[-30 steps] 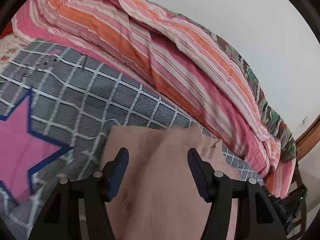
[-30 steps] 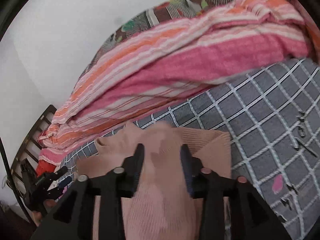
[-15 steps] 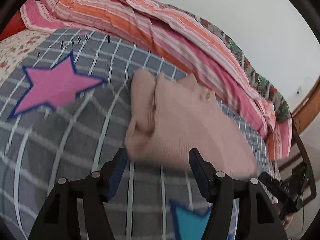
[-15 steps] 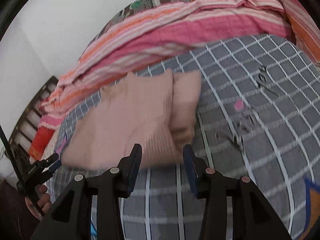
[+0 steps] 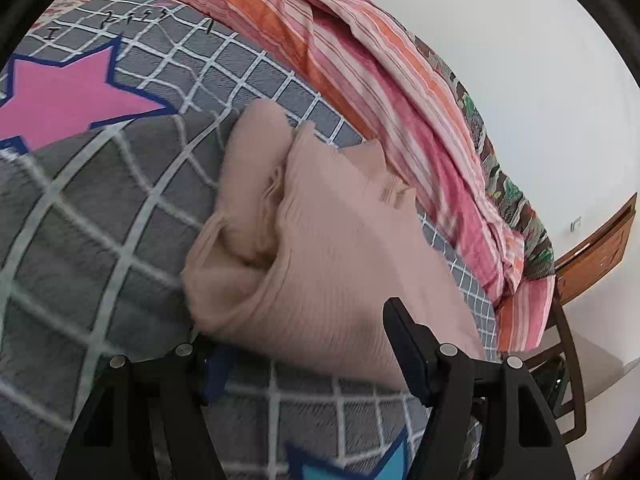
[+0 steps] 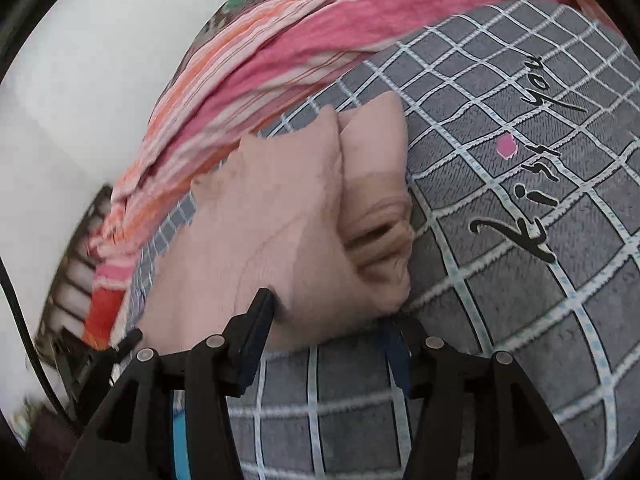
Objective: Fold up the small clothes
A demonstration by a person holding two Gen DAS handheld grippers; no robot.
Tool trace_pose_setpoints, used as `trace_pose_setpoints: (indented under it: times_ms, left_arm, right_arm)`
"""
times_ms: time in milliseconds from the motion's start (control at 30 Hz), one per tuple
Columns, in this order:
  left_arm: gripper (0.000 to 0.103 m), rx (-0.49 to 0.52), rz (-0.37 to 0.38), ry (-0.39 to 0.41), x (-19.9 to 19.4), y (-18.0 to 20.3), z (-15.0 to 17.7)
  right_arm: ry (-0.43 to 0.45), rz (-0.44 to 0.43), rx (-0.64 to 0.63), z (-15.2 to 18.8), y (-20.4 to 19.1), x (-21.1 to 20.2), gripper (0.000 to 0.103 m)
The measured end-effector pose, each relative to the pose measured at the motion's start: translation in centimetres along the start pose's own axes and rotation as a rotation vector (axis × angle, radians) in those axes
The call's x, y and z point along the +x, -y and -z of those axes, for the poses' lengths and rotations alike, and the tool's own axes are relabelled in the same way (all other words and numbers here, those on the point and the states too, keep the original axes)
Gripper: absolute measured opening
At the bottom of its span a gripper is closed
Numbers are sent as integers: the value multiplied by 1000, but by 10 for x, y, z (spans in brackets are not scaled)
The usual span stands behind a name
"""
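Observation:
A folded pinkish-beige ribbed knit garment point(image 5: 320, 240) lies on the grey checked bedspread point(image 5: 100, 220); it also shows in the right wrist view point(image 6: 288, 240), with a rolled, bunched edge along one side. My left gripper point(image 5: 304, 348) is open at the garment's near edge, its jaws astride that edge and the left fingertip point(image 5: 216, 364) partly under the cloth. My right gripper point(image 6: 328, 328) is open at the garment's near edge too, the left fingertip point(image 6: 260, 312) over the cloth. Neither grips the garment.
A pink and orange striped quilt point(image 5: 360, 60) is piled along the far side of the bed against a white wall. The bedspread has a pink star point(image 5: 68, 96) and black lettering point(image 6: 520, 208). A wooden bed frame point(image 5: 592, 248) stands at the right.
A second ago both grippers were over the garment. They pulled back to its near edge, leaving it lying folded on the bedspread, then moved in close to that edge again.

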State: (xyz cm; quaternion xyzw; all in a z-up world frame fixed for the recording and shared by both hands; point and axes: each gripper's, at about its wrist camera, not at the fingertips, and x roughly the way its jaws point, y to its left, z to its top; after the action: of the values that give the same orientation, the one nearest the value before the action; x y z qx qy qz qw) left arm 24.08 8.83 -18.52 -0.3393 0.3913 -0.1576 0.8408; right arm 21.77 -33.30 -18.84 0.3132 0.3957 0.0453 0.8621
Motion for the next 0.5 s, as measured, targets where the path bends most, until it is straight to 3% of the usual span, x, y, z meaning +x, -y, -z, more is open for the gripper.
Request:
trace_pose_setpoints:
  times_ms: [33,100,133,167,200,333,500]
  left_arm:
    - [65,-4,-9,2,3,2,-2]
    - [47,-16,-37,12,5,2,-4]
    - [42,-19,-53,13,7,2,-5]
    - [29,-26,-67,8,9,1,-5]
    - [17,-38,-65,5,10,-2,-5]
    - [10,-119,-11,73,-7,-12,1]
    - [9,-72,-34,101,-31,-3,10]
  right_arm:
    - [3,6,5,-2,-1,2,52]
    - [11,36,11,-8,-4,8,45]
    - [10,49,12,-10,-5,11,27]
    - [-6,42,17,-11,-4,15,17]
    - [0,36,27,-11,-4,15,16]
    - [45,16,12,-7,-7,2,11]
    - [50,-18,44,3,-6,-21,10]
